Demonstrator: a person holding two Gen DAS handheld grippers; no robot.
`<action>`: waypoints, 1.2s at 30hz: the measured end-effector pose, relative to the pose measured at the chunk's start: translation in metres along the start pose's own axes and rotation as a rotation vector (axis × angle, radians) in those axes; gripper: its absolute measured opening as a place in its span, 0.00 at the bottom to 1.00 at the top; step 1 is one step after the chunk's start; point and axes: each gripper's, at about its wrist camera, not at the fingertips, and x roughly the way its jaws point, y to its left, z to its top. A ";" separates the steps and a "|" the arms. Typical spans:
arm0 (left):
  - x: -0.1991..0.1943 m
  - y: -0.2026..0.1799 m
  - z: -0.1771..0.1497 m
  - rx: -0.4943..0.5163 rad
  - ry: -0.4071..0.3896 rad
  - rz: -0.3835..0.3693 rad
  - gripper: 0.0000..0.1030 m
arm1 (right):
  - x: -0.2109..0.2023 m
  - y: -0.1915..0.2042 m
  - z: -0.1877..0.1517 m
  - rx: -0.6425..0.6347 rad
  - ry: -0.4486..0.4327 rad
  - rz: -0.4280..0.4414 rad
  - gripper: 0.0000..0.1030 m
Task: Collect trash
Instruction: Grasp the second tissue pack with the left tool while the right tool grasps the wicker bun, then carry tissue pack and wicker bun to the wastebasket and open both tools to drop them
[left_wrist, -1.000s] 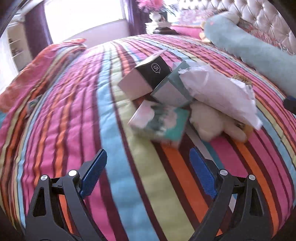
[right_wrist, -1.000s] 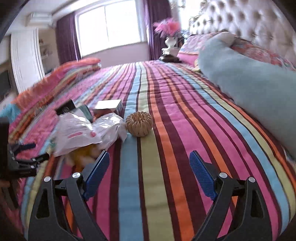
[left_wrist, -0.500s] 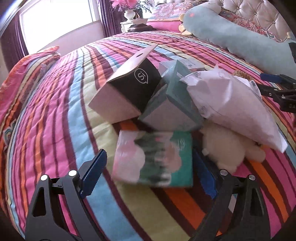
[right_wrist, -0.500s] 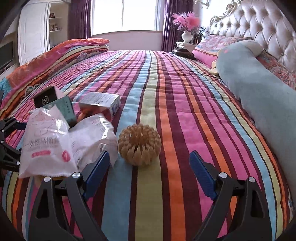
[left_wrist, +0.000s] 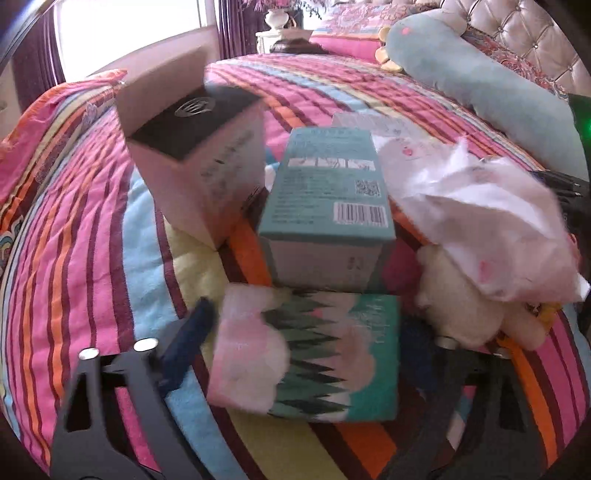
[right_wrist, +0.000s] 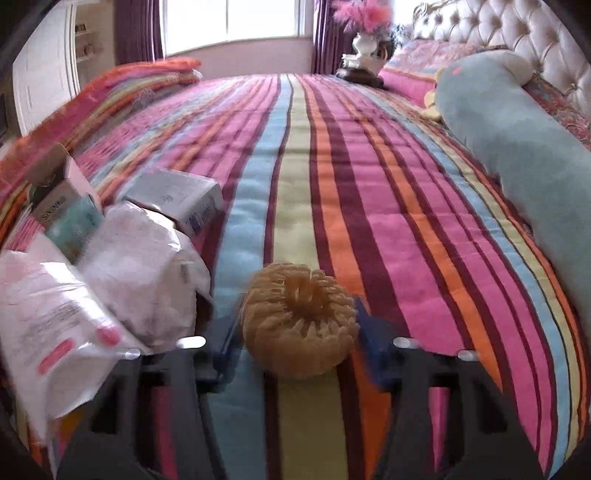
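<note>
on bed (left_wrist: 92, 229): 4 boxes (left_wrist: 325, 206), 2 bags (right_wrist: 140, 273), 1 plush (left_wrist: 465, 314).

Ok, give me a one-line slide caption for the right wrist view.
Right claw closing around a tan, ridged, donut-shaped ball on the striped bedspread, beside crumpled white plastic bags.

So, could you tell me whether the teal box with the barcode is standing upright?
No, the teal box lies on its side.
</note>
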 end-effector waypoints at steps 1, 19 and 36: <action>-0.004 -0.001 -0.002 -0.004 -0.007 0.015 0.67 | -0.006 -0.001 -0.006 0.015 -0.007 0.027 0.49; -0.185 -0.045 -0.172 -0.119 -0.139 -0.114 0.67 | -0.210 -0.018 -0.196 0.128 -0.107 0.256 0.49; -0.196 -0.178 -0.448 -0.197 0.266 -0.279 0.67 | -0.229 0.099 -0.431 -0.002 0.346 0.410 0.49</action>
